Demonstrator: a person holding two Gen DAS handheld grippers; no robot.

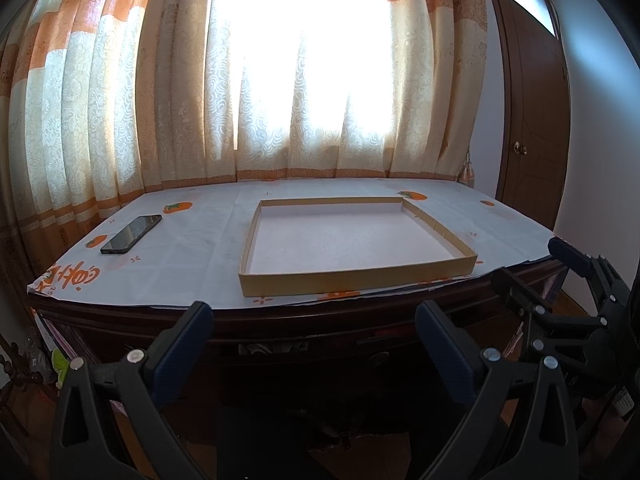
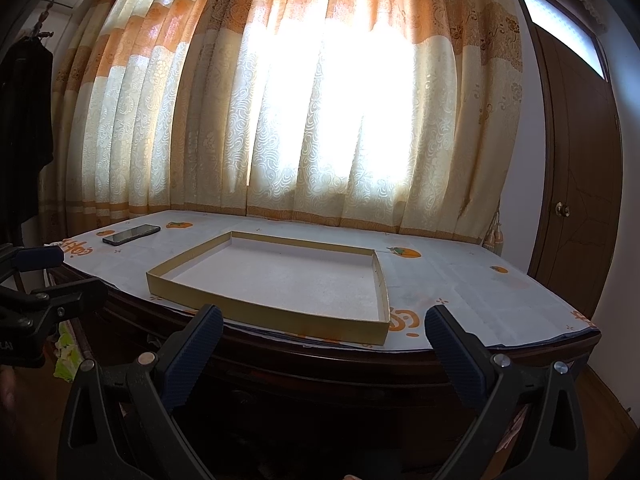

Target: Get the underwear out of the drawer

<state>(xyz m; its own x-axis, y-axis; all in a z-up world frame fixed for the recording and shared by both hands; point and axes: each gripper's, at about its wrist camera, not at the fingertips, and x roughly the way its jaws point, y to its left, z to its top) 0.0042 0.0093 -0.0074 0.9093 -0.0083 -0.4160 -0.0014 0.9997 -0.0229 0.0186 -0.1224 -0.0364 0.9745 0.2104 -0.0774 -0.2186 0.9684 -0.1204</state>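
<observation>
Drawer [image 1: 280,346] slightly ajar, cloth inside | tray [image 1: 352,280] bare | left gripper [image 1: 314,320], right gripper [image 2: 324,322] spread

A: So what do we see on the table [image 1: 208,240]? A flat cardboard tray [image 1: 360,278] sits mid-table on a white cloth printed with orange fruit [image 1: 178,208].

B: We also see a dark phone [image 1: 131,234] lying well left of it, patterned curtains [image 1: 180,100] glowing behind, and a brown door [image 2: 580,184] at right.
</observation>
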